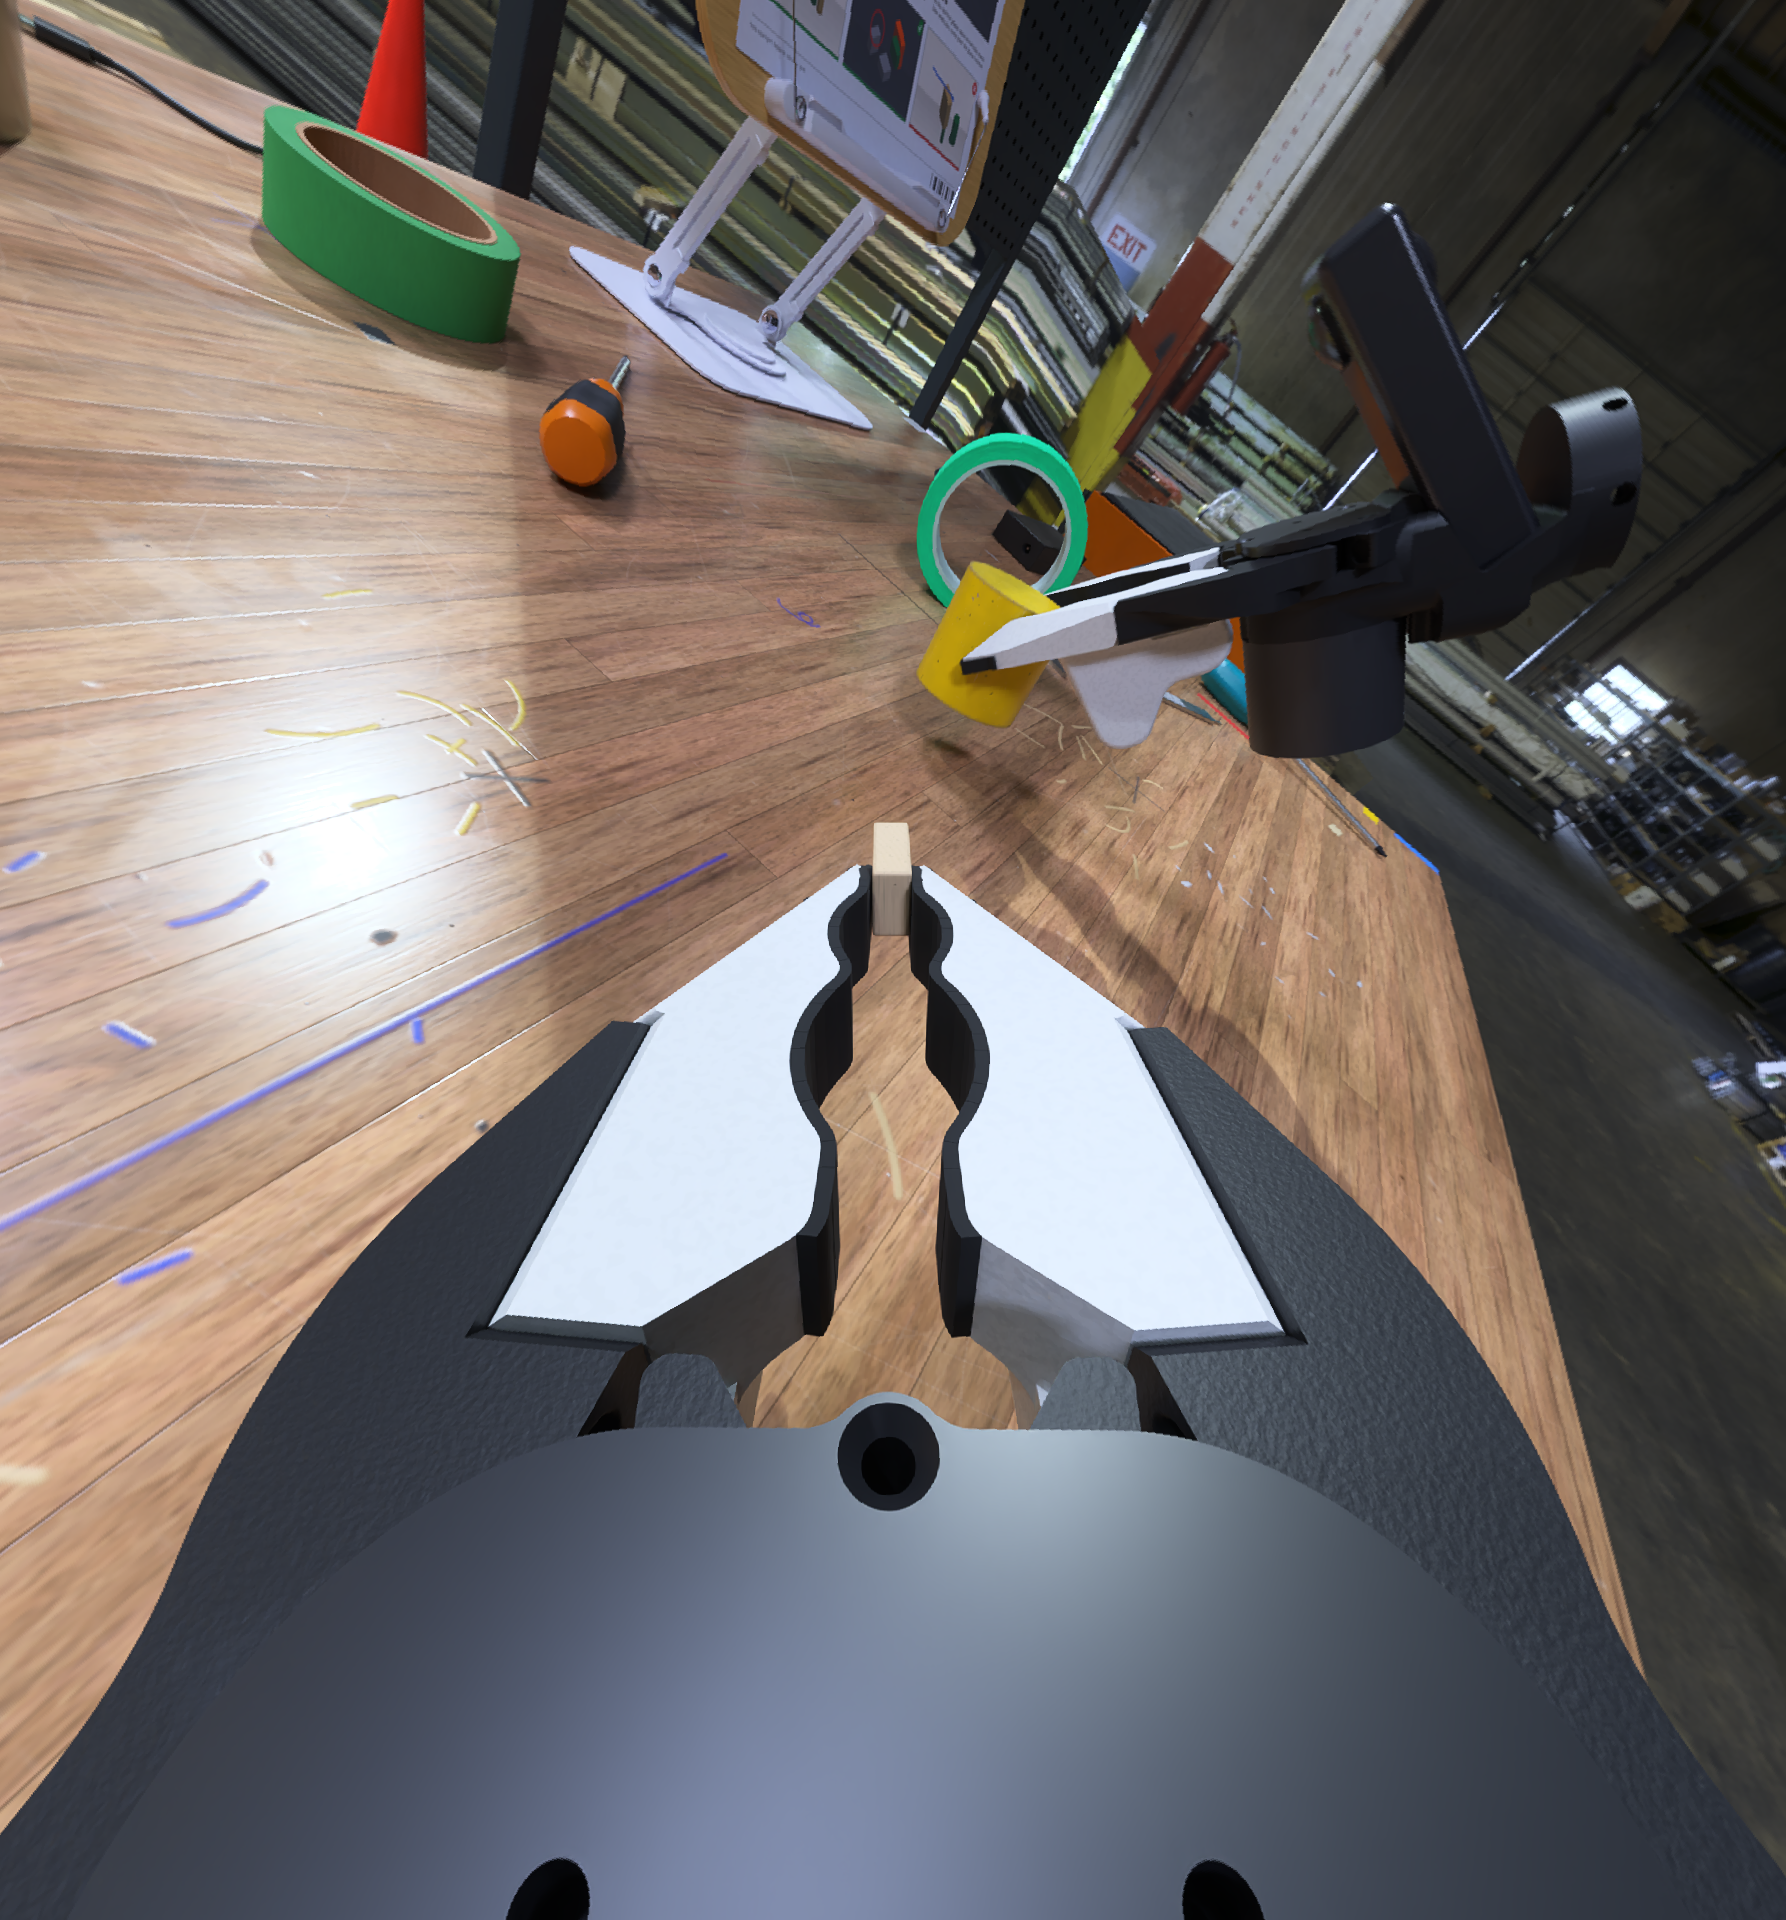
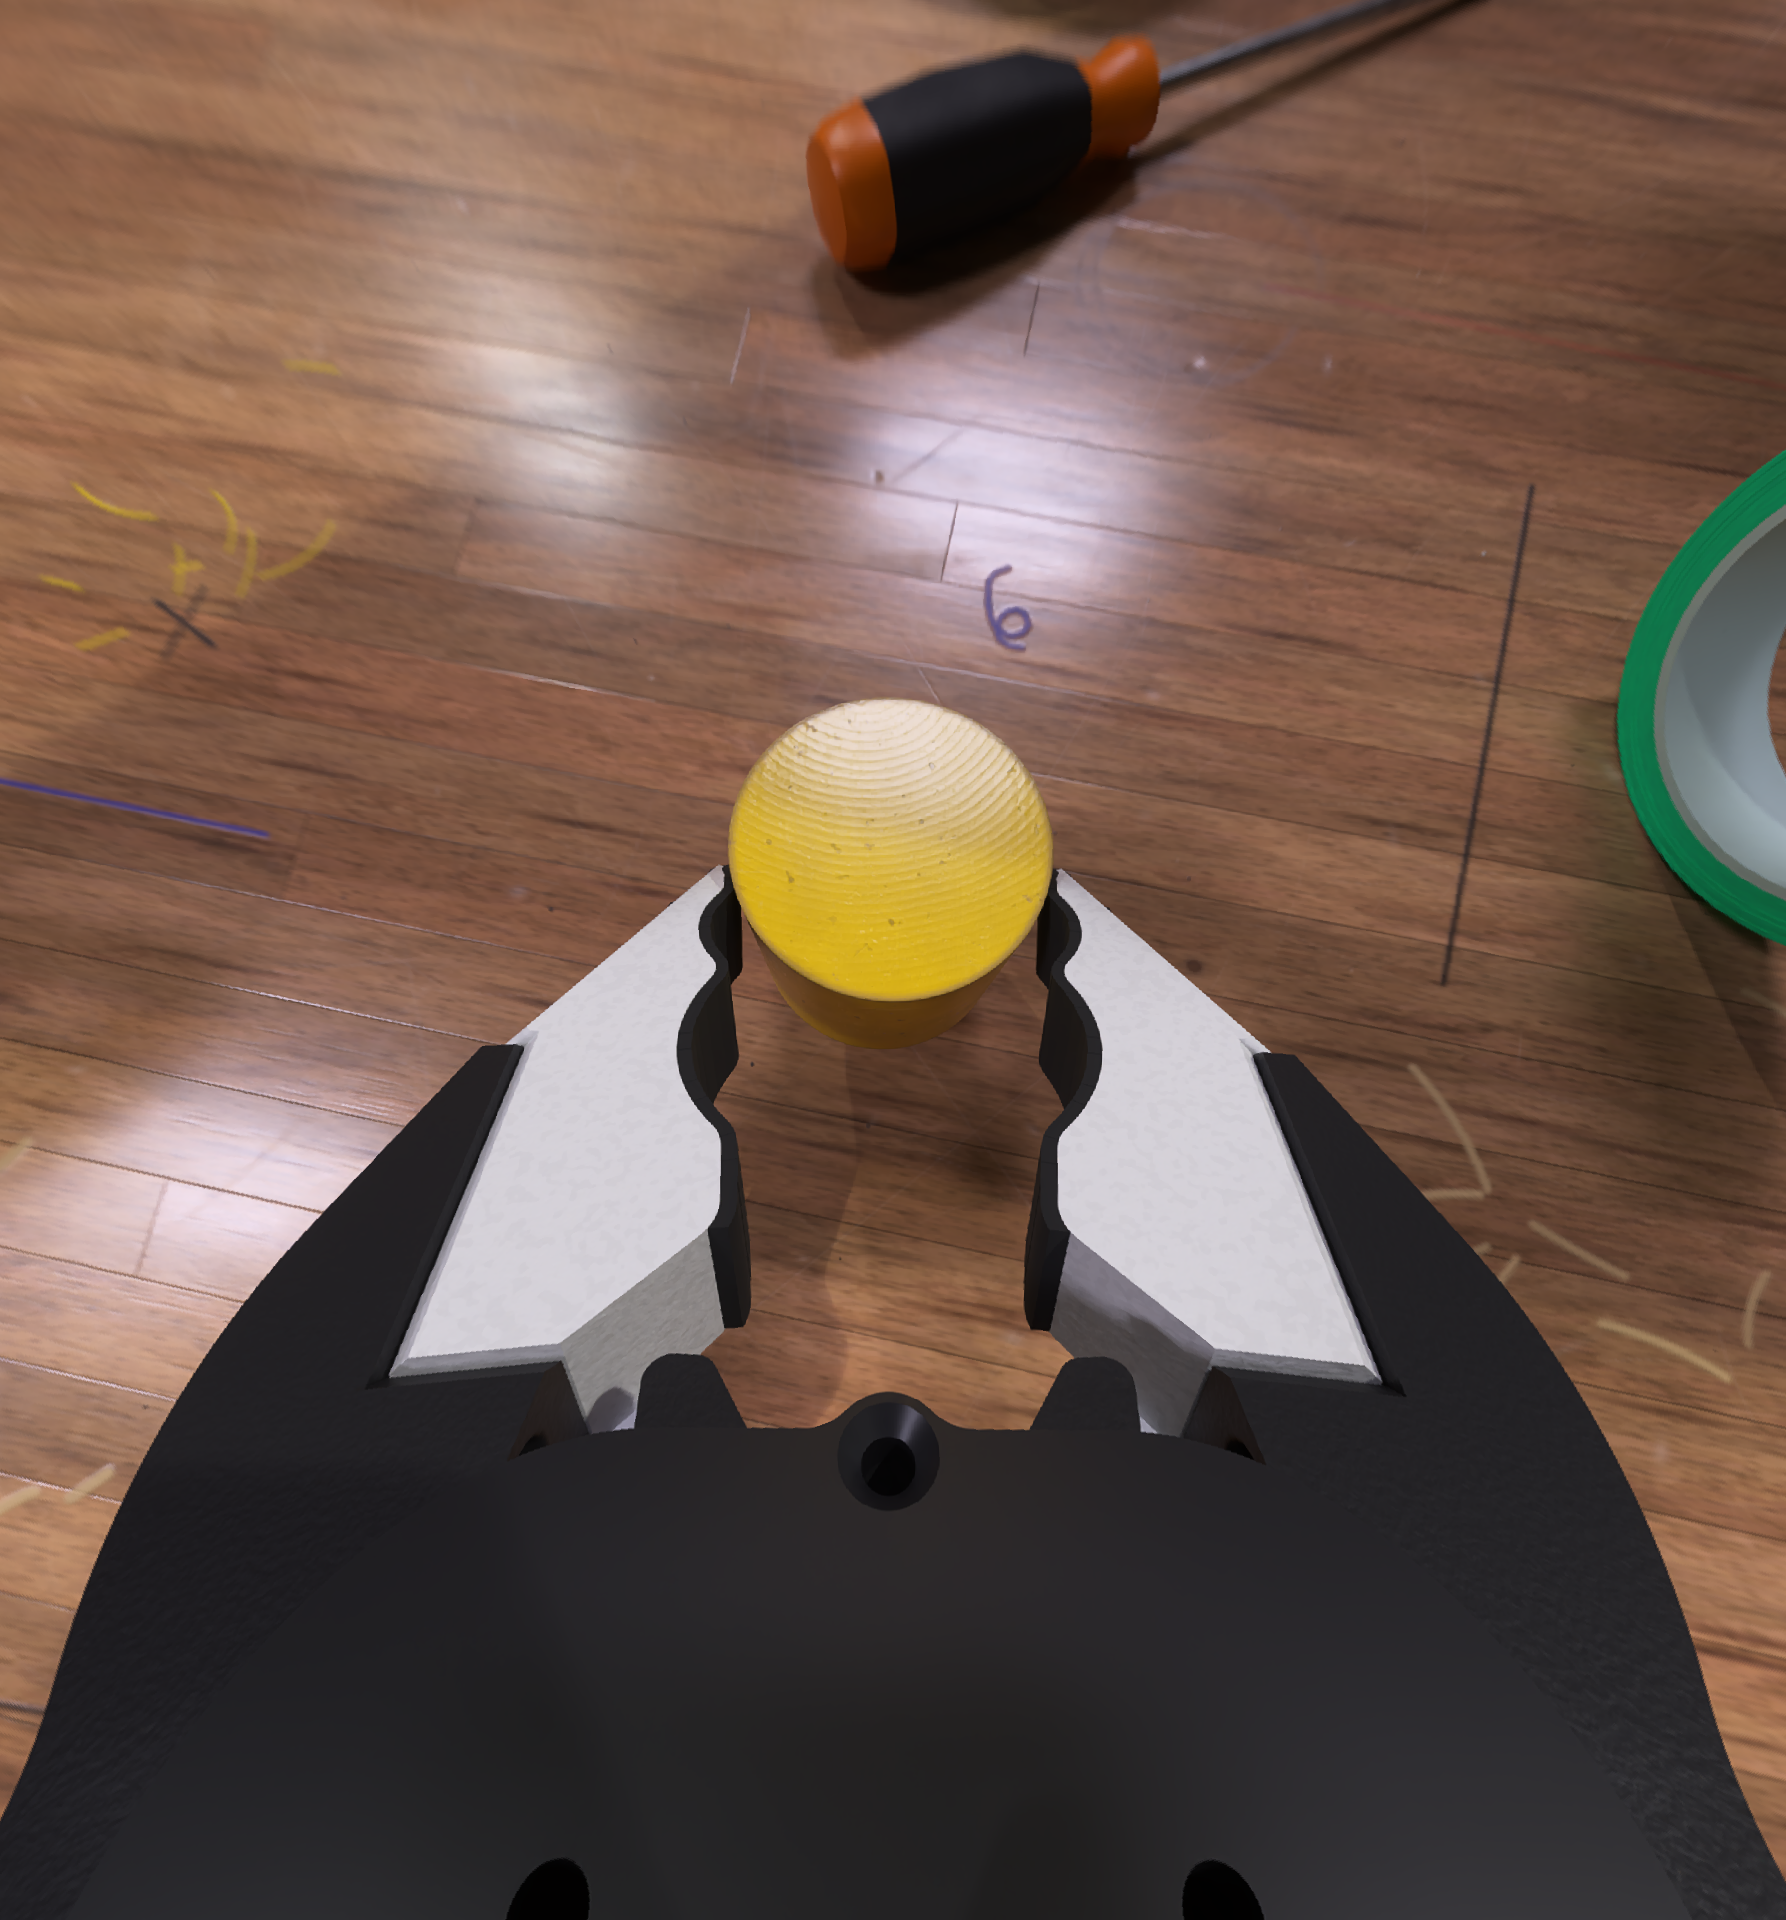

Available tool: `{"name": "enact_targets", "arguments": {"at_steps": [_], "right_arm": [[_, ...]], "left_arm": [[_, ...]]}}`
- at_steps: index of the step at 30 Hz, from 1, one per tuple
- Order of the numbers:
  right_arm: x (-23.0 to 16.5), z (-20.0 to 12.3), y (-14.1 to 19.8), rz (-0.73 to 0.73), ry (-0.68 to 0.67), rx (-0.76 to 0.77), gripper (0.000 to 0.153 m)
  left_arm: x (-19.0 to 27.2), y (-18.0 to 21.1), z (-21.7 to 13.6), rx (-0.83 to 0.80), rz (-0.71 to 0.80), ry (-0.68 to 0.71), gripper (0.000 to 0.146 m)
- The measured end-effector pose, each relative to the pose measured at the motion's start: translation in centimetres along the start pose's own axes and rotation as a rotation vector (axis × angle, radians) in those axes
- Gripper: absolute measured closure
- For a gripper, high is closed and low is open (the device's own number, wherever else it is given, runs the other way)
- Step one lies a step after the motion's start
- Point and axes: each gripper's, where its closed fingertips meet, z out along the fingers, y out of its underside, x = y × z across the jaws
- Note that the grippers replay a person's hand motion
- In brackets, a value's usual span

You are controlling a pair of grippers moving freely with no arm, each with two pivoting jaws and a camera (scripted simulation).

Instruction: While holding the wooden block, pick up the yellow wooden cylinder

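The yellow wooden cylinder (image 2: pixel 889 852) sits at twelve o'clock between the right gripper (image 2: pixel 889 904) tips, its long axis running down toward the desk (image 2: pixel 349 831); the fingers pinch its sides. In the left wrist view it appears lifted clear, at two o'clock. Its round end shows fine rings. The left gripper (image 1: pixel 890 883) pinches the pale wooden block (image 1: pixel 890 878).

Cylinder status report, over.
Left gripper shut on block. Right gripper shut on cylinder, lifted off table. Tape roll behind, screwdriver apart; nothing blocking.
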Motion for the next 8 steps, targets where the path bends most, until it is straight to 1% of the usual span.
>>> {"name": "enact_targets", "arguments": {"at_steps": [4,8], "right_arm": [[-0.2,1.2,0.8,-0.042,0.028,-0.090,0.095],[-0.3,1.8,0.8,-0.081,0.046,-0.119,0.095]], "left_arm": [[-0.1,-0.1,-0.1,-0.002,0.019,-0.011,0.140],[-0.3,-0.3,-0.3,0.008,0.005,-0.010,0.140]]}}
